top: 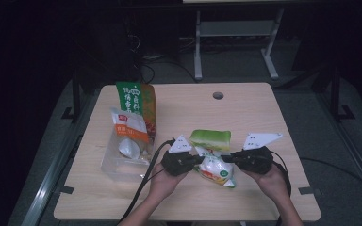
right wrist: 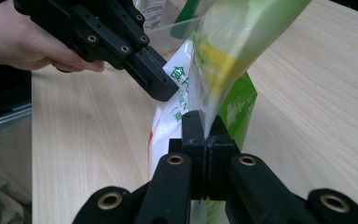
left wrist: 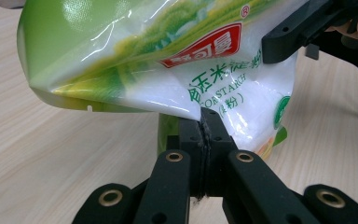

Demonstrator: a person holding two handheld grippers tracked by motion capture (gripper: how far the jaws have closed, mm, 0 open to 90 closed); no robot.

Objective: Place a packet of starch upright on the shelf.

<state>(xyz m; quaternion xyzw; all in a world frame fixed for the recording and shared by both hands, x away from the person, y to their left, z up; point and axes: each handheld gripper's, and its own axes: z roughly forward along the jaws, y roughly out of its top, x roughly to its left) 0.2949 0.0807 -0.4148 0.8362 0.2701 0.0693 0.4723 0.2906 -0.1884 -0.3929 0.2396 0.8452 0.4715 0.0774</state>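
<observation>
Both pairs of fingers are pinching shut on the same thing — the left gripper (top: pixel 195 160) is clamping the near edge of the corn starch bag (top: pixel 215 165) with its jaws pressed flat together on the film, as the left gripper view shows, and the right gripper (top: pixel 229 158) is doing likewise on the opposite edge, its fingers (right wrist: pixel 193 128) closed tight with a fold of plastic caught between them. The corn starch bag (left wrist: pixel 168 65) is hanging between the two grippers just above the wooden table (top: pixel 264 108), near the person's side and close to the middle, with a green packet (top: pixel 210 139) lying just behind it. Judging by the way it is sagging and bulging, the bag is soft and floppy, filled with loose powder that is likely shifting its weight as it tilts; the glossy film looks slippery and could tear or slide out of a shallow pinch. The sealed seams and corners seem the best places to take hold, since the film is flat and doubled there. Well to the left, a clear plastic bin (top: pixel 122 160) is holding an orange-and-white pouch (top: pixel 129 132) and a tall green bag (top: pixel 136 101).
</observation>
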